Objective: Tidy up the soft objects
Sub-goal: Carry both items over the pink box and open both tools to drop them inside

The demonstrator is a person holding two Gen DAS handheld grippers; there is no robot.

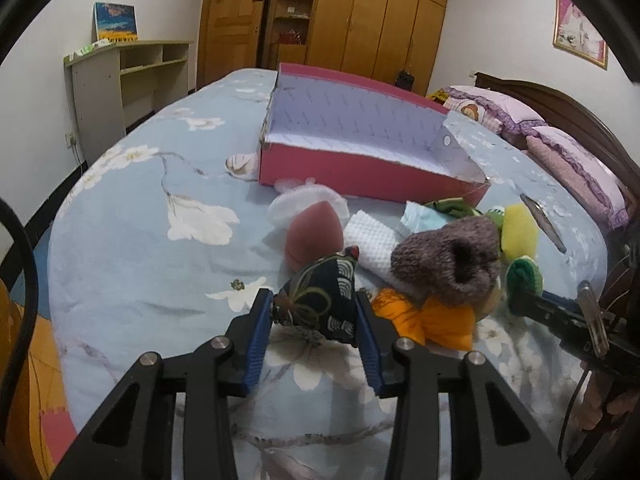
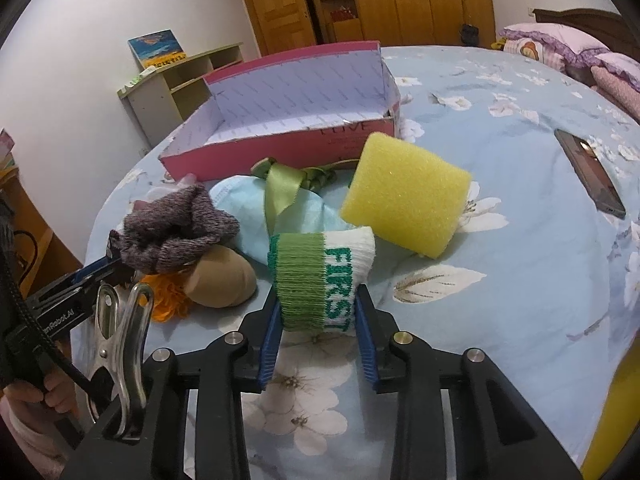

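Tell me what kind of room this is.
Most likely a home bedroom: the work surface is a bed with a floral blue cover, frilled purple pillows lie by a wooden headboard, and a wooden wardrobe lines the far wall.

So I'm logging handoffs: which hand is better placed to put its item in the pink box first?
Probably left. The left gripper pinches the dark patterned pouch, with the pink box straight ahead. The right gripper grips the rolled sock, but the yellow sponge partly blocks its way.
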